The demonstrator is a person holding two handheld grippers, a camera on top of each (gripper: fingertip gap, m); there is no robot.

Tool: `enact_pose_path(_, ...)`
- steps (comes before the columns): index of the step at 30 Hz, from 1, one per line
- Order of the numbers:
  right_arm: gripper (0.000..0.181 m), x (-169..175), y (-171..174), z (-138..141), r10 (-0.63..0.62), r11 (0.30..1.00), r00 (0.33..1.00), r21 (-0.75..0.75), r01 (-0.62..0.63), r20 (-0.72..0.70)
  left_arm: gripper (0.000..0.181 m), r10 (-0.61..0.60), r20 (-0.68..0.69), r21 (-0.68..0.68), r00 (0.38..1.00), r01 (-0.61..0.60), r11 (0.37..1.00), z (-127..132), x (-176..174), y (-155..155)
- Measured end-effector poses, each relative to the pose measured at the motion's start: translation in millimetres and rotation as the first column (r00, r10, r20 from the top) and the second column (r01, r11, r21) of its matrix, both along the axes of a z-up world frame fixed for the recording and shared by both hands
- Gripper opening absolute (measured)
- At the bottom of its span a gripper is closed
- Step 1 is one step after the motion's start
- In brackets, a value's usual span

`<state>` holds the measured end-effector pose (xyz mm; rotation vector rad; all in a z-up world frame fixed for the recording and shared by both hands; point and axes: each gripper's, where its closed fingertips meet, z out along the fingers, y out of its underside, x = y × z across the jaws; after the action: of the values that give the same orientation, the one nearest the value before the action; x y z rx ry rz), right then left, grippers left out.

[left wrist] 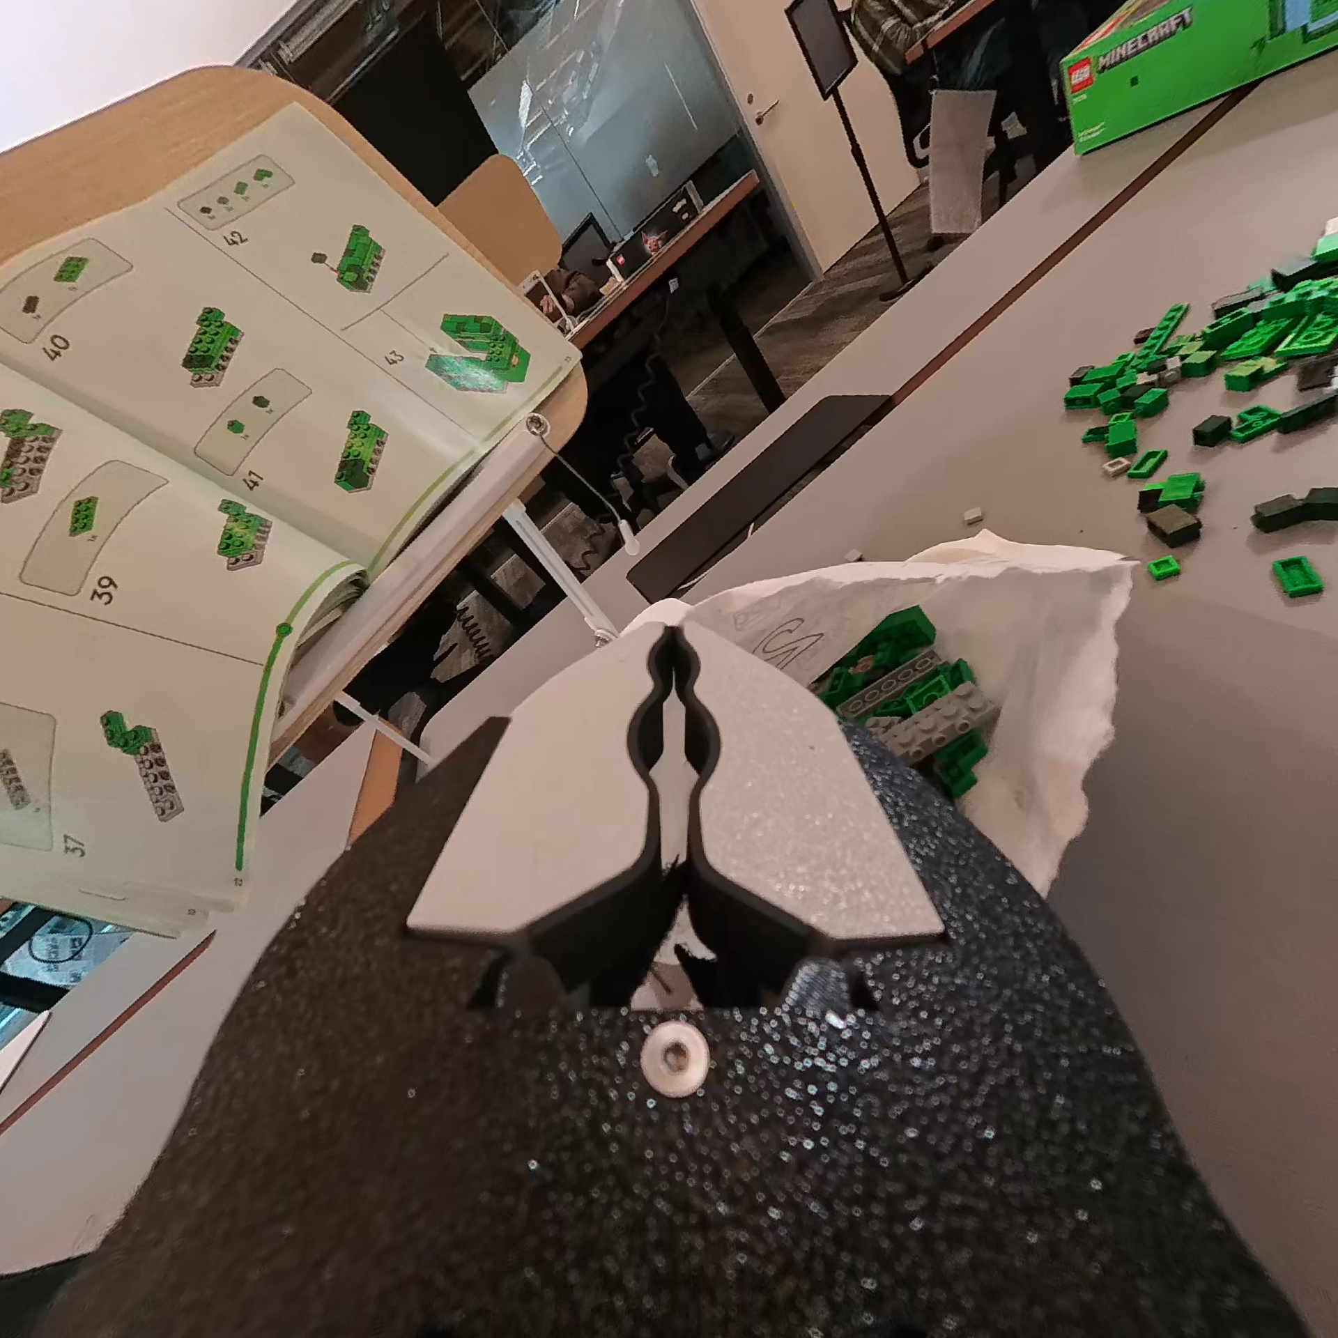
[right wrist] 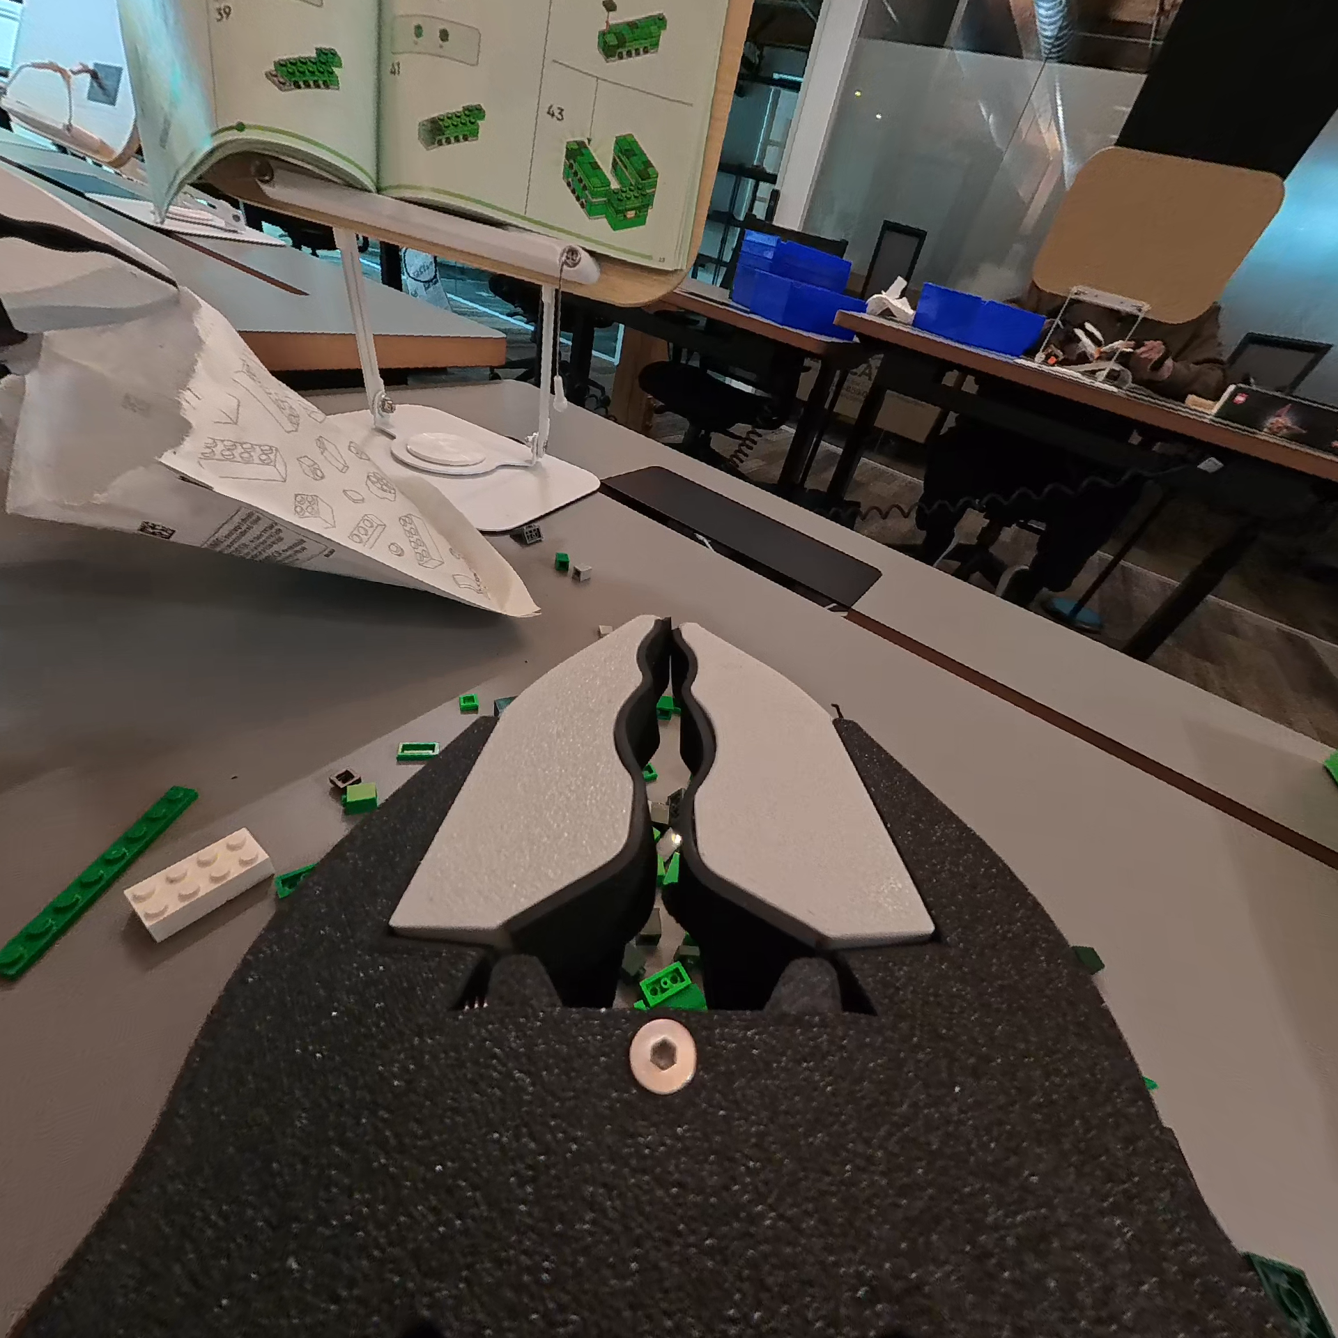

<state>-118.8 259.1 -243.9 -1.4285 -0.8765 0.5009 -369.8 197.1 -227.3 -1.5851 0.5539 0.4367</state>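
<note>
White paper, torn along its top edge and printed with line drawings of bricks, makes up the bag (left wrist: 1013,651) that the left gripper (left wrist: 673,641) pinches: its jaws are pressed together on the bag's rim, lifting that edge so the mouth gapes. Inside lie green and grey studded bricks (left wrist: 919,695), heaped at the low end. In the right wrist view the bag's far corner rests on the table (right wrist: 1013,760) while the held side rises.

The right gripper (right wrist: 670,630) hovers over loose pieces; its jaws stand nearly together, only a thin wavy slit between them, and they grip nothing visible. Just beside it lie a white brick (right wrist: 199,883), glossy and hard-edged, and a long thin green plate (right wrist: 94,883).

A scatter of small green and dark parts (left wrist: 1195,391) spreads well apart from the bag. A booklet (right wrist: 449,108) sits propped open on a white stand (right wrist: 499,470), tilted so its pages face the work. A green box (left wrist: 1187,65) rests at the table's far edge. The grippers' fingers are matte grey, their bodies rough black.
</note>
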Motion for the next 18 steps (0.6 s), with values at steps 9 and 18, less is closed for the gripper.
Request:
enact_pose_path(9, 0.000, -0.5, 0.0, -1.0, 0.000, 1.000, 1.000, 0.005, 0.000, 0.011, 0.000, -0.063, 0.114, -0.038, 0.991, 0.068, 0.997, -1.2, 3.6, -0.6)
enact_pose_path(18, 0.000, -1.5, -0.3, -2.3, 0.003, 1.000, 1.000, 0.006, -0.003, 0.020, 0.000, -0.087, 0.114, -0.051, 0.990, 0.093, 0.994, -3.3, 8.8, -0.7)
